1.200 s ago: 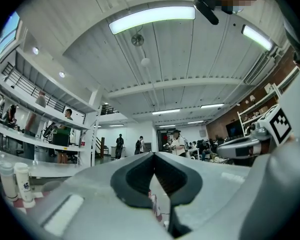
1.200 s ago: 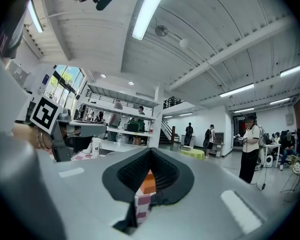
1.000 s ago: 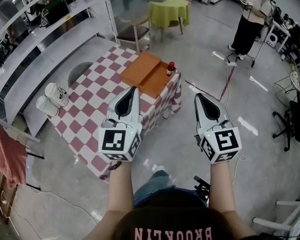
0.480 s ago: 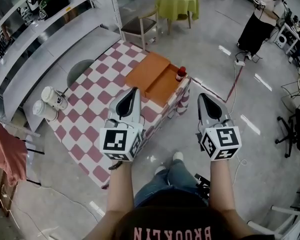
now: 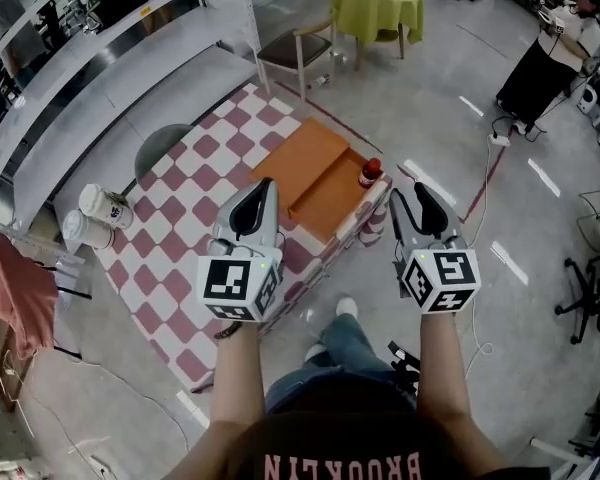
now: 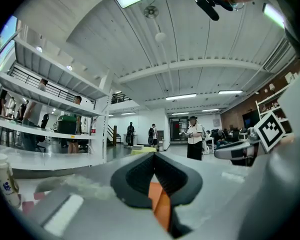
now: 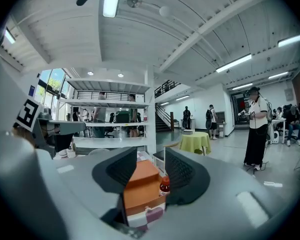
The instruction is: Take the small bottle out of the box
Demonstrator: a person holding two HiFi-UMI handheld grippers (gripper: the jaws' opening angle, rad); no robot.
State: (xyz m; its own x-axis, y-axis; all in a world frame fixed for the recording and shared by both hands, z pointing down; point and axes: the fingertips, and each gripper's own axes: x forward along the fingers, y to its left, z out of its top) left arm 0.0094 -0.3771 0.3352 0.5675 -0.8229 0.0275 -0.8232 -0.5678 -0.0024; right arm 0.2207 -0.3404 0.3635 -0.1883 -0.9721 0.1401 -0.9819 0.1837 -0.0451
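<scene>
An orange open box (image 5: 315,178) lies on the checkered table (image 5: 210,193), near its right edge. The small bottle (image 5: 370,172), red-capped with dark contents, stands upright at the box's right corner. My left gripper (image 5: 264,185) hangs over the table just left of the box, jaws shut and empty. My right gripper (image 5: 410,194) is off the table's edge, to the right of and nearer me than the bottle; its jaws are opening with nothing between them. In the right gripper view, the box (image 7: 140,183) and bottle (image 7: 164,185) show far off through the gap of the gripper (image 7: 150,155).
Two white jars (image 5: 95,214) stand at the table's left end. A grey round seat (image 5: 164,144), a wooden chair (image 5: 292,56) and a yellow-green round table (image 5: 380,3) lie beyond. Shelving (image 5: 100,58) runs along the left. A person (image 5: 550,58) stands far right, cables (image 5: 480,183) on the floor.
The table, box and bottle have come closer beneath both grippers. The right gripper's jaws, together before, now stand apart. The left jaws stay shut.
</scene>
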